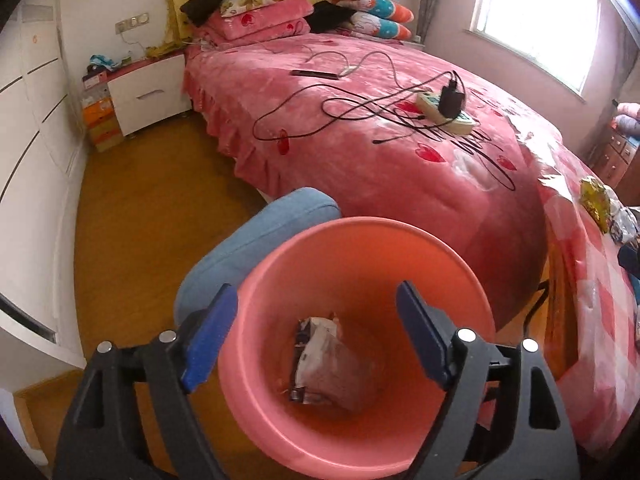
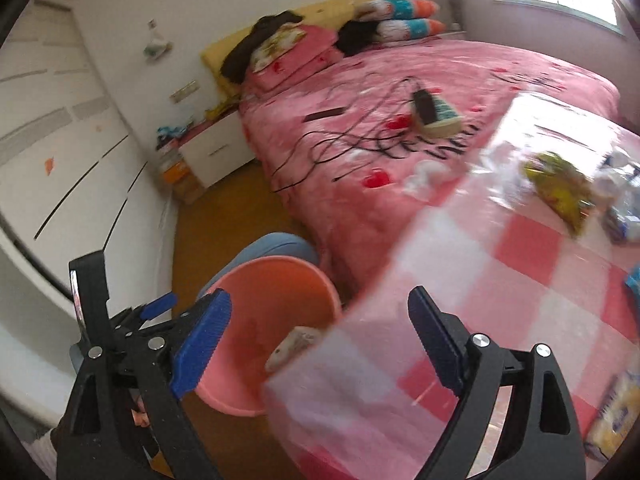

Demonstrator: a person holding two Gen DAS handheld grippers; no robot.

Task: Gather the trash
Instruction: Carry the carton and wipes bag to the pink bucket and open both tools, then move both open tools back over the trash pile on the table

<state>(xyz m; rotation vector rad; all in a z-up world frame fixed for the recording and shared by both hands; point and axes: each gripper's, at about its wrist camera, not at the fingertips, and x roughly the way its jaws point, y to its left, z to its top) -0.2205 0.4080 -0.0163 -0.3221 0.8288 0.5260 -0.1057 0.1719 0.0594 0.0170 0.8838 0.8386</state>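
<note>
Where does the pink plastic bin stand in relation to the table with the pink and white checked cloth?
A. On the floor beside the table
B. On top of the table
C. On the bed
A: the pink plastic bin stands on the wooden floor, below the edge of the table with the checked cloth.

Left wrist above bin point(image 1: 360, 240), right beside table point(image 2: 500, 280); shared bed point(image 1: 400, 152).

Black tool point(image 1: 316, 336), blue pads point(image 1: 210, 338), silver screws.
</note>
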